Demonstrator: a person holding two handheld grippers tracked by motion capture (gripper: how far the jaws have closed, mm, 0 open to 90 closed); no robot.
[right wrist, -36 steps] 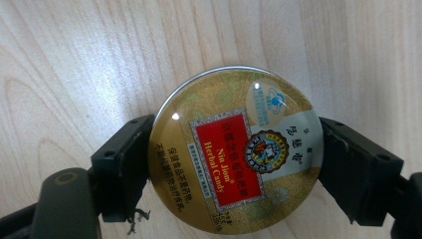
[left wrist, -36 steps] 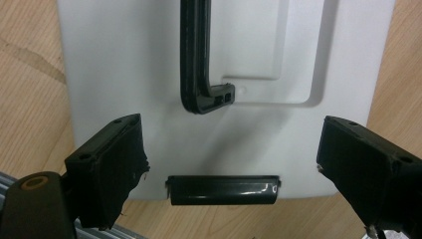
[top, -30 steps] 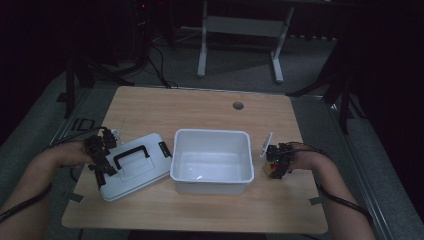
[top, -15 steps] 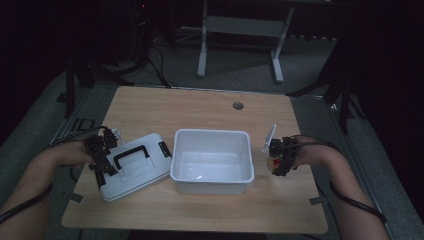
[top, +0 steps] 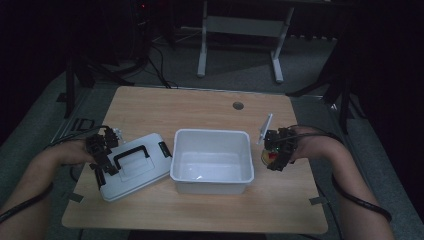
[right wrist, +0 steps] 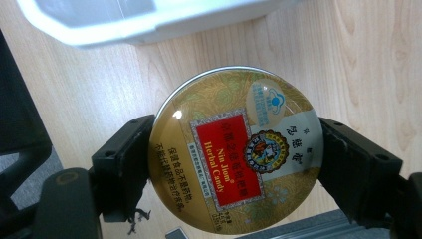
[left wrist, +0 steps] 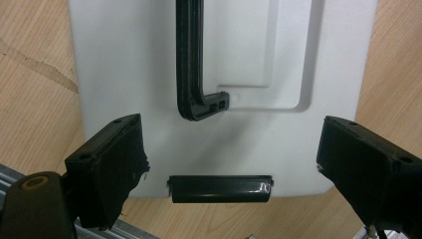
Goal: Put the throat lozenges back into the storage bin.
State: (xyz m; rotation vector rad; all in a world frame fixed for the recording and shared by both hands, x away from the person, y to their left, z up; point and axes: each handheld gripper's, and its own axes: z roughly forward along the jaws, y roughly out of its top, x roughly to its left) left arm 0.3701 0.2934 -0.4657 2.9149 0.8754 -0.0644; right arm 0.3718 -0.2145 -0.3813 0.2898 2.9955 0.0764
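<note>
High view, centre of frame: a white open bin [top: 212, 160] stands on the wooden worktop [top: 200, 107]. At its left lies a white lid [top: 131, 167] with a black handle [top: 128, 155], tilted against the bin's lines and just beside its left wall.

Lower left of the high view: your left hand-held gripper [top: 102, 159] sits at the lid's left end. In the left gripper view its jaws are spread wide, one to each side of the lid's near edge, with the lid's black latch [left wrist: 220, 188] between them at the bottom centre of the frame and the handle's bend above it; the pads do not press on the lid.

Right of the bin in the high view: your right hand-held gripper [top: 274, 159] pinches a round candy tin [top: 268, 156]. In the right gripper view the tin [right wrist: 236, 155] occupies the centre, its gold lid with a red label facing the camera, clamped at its rim between the two jaws. The bin's white rim [right wrist: 149, 22] crosses the upper left of that frame, apart from the tin.
</note>
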